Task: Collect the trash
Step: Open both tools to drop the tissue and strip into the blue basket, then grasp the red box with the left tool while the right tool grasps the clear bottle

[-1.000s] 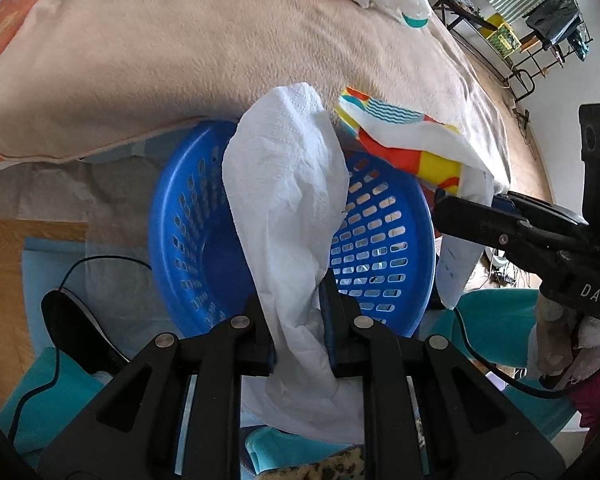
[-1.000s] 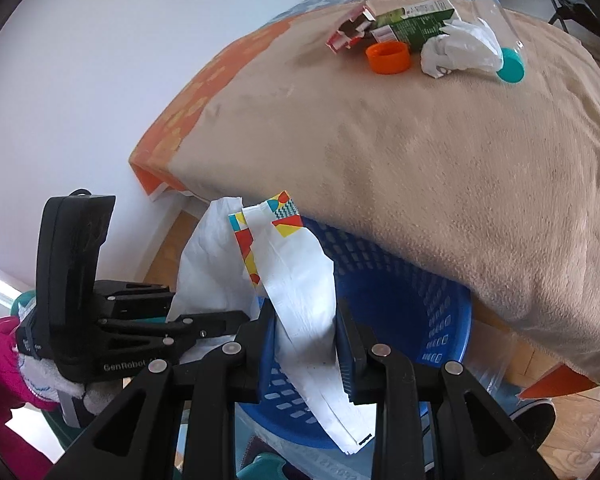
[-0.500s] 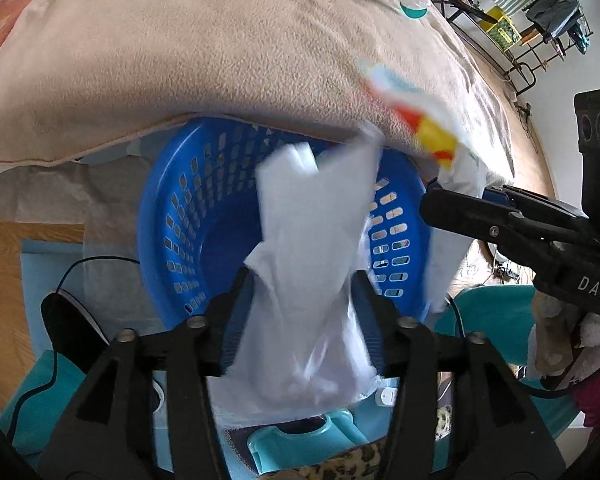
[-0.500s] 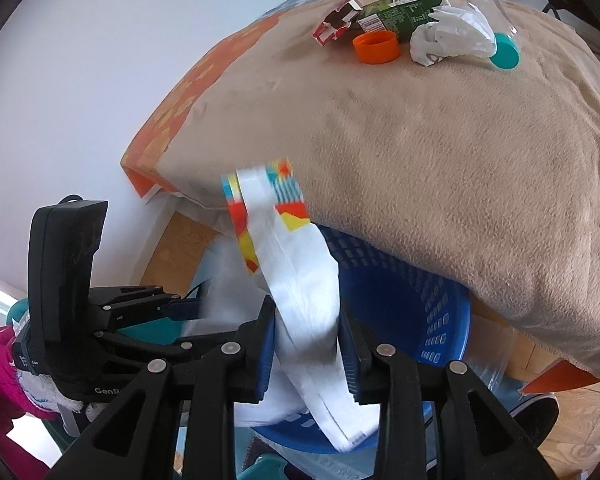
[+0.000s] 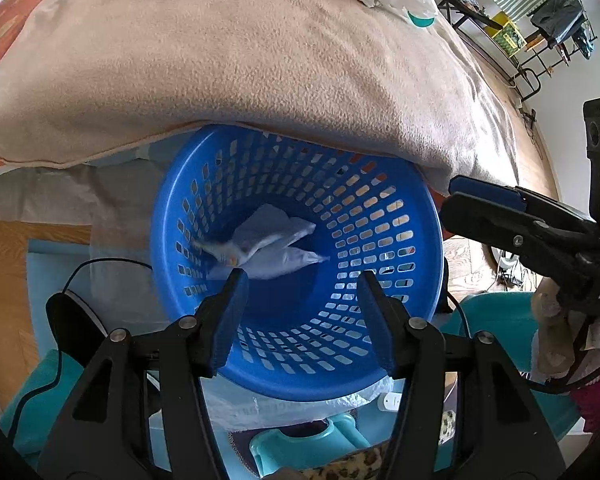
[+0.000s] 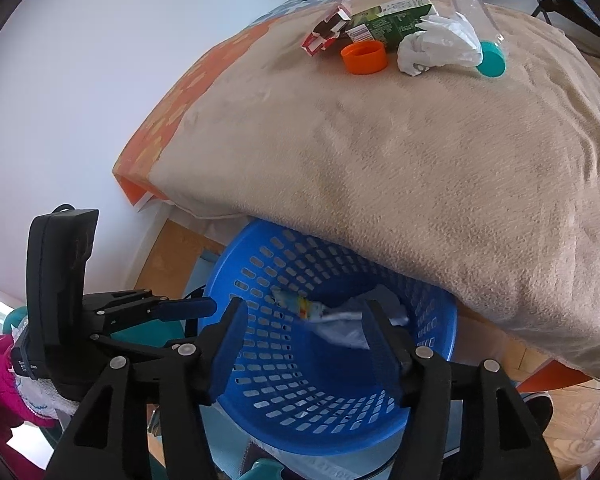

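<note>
A blue perforated basket stands on the floor against the bed; it also shows in the right wrist view. White paper and a colourful wrapper lie inside it. My left gripper is open and empty above the basket. My right gripper is open and empty above it too. On the bed lie an orange cap, crumpled white paper, a green carton, a red-and-white box and a teal cap.
A beige blanket covers the bed and overhangs the basket's far rim. A black cable and teal items lie on the floor. A metal rack stands at the far right.
Both grippers have opened. The white paper and the colourful wrapper have dropped from them into the basket.
</note>
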Action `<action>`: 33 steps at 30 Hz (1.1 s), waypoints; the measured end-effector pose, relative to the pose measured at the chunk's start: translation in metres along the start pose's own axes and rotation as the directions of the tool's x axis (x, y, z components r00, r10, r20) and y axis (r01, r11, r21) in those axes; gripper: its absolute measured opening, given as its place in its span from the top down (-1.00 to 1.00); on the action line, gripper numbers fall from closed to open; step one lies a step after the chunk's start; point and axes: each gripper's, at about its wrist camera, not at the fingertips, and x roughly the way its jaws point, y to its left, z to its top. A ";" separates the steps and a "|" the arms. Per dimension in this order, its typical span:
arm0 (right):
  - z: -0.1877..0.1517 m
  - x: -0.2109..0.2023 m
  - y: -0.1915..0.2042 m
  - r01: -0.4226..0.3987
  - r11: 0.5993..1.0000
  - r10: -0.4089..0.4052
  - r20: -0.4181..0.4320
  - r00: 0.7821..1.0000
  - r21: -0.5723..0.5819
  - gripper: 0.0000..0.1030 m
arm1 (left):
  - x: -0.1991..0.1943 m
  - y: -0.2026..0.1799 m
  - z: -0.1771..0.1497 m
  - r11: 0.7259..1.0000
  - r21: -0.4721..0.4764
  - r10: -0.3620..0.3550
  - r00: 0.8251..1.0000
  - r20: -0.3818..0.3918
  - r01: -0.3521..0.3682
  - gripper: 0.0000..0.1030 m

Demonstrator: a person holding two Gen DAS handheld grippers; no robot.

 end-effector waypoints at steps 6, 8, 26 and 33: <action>0.001 -0.004 0.001 0.017 1.000 -0.017 0.019 1.000 -0.001 -0.38 | -0.005 -0.001 0.003 1.000 -0.001 0.004 1.000 0.020 -0.004 -0.12; 0.002 -0.006 0.002 0.025 1.000 -0.025 0.028 0.999 -0.003 -0.41 | -0.008 -0.001 0.004 1.000 0.000 0.008 1.000 0.028 -0.008 -0.12; 0.037 -0.060 0.001 0.062 0.998 -0.059 0.190 0.980 -0.013 -0.65 | -0.065 0.006 0.073 0.999 -0.049 0.018 0.985 0.171 -0.010 -0.34; 0.063 -0.086 -0.015 0.072 0.997 -0.077 0.258 0.963 0.027 -0.66 | -0.091 0.004 0.126 0.998 -0.064 0.018 0.967 0.254 -0.002 -0.34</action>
